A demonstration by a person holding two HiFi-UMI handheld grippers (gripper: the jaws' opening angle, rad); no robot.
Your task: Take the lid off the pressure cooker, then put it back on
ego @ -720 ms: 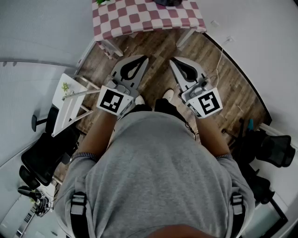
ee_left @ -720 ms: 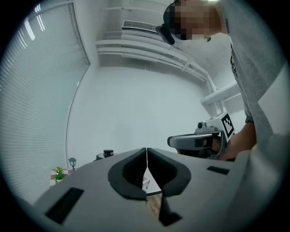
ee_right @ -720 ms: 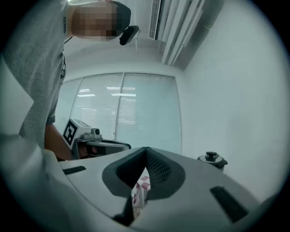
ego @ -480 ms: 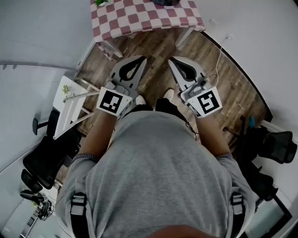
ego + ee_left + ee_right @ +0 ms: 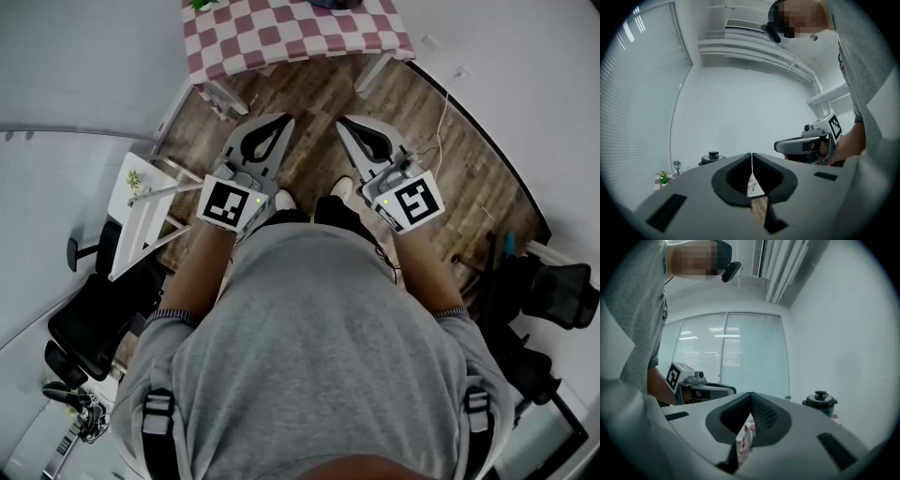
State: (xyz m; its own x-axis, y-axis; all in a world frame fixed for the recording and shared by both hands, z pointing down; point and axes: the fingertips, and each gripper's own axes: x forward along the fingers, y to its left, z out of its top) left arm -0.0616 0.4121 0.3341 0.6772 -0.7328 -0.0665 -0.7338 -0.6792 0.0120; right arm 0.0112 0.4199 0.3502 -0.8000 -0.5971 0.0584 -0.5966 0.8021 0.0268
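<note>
head view looks steeply down over a person's grey shirt (image 5: pixel 319 356) to a wooden floor (image 5: pixel 314 89); both forearms reach forward, each hand carrying a gripper held level, the two side by side and apart; the left gripper (image 5: pixel 287 118) has its jaws clenched together with nothing between them; the right gripper (image 5: pixel 340 121) likewise has its jaws pressed together on nothing; beyond their tips stands a tabletop (image 5: pixel 281 37) under a red-and-white checked cloth, well apart from both grippers.

left gripper view shows the left gripper (image 5: pixel 751 155) with its jaws meeting along a thin line, the hollow behind the tips empty; the pressure cooker (image 5: pixel 712 160) stands upright far off to the left of the jaws, dark, with its lid (image 5: pixel 712 157) seated on it and a black knob on top; a small plant (image 5: pixel 663 177) and a little lamp-shaped ornament (image 5: pixel 677 164) stand further left; the right gripper (image 5: pixel 776 146) shows at the right, its marker cube (image 5: pixel 833 124) behind it.

right gripper view shows the right gripper (image 5: pixel 751 394) with its jaws closed tip to tip and empty; the pressure cooker (image 5: pixel 824 408) stands to the right, well apart, its lid (image 5: pixel 820 401) on; the left gripper (image 5: pixel 733 391) shows at the left before window blinds (image 5: pixel 726 348).
</note>
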